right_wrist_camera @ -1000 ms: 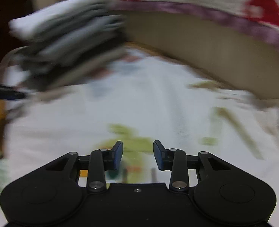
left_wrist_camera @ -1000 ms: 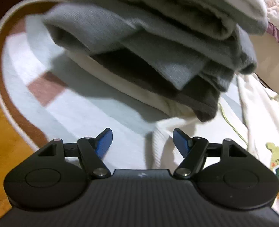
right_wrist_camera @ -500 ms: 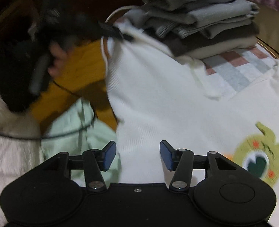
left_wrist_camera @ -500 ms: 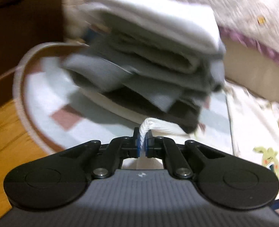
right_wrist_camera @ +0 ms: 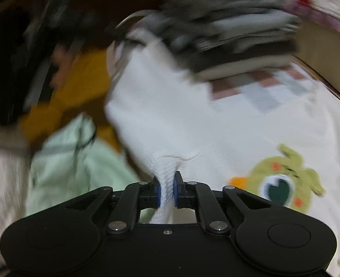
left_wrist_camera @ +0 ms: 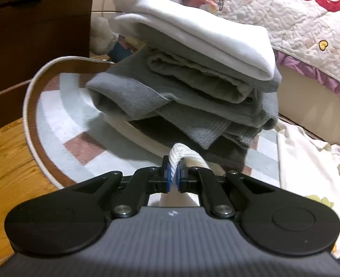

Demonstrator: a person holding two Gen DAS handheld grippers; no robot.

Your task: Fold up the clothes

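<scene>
Both tongs, left tongs [left_wrist_camera: 174,177] and right tongs [right_wrist_camera: 167,192], pinch the white shirt [right_wrist_camera: 193,124]; the right just closed. Lift evenly, keeping it clear of the folded pile [left_wrist_camera: 193,78].

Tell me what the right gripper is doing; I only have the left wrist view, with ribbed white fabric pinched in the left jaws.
Observer: The right gripper is shut on the white knit shirt; its jaws have just been closing, and the fabric bunches up between them.
Operator: Describe that shirt's front.
Observer: It carries a green cartoon creature print to the right of the grip.
Operator: Report what lies left of the shirt.
Observer: A crumpled pale green garment lies there on the orange-brown wooden floor.
</scene>
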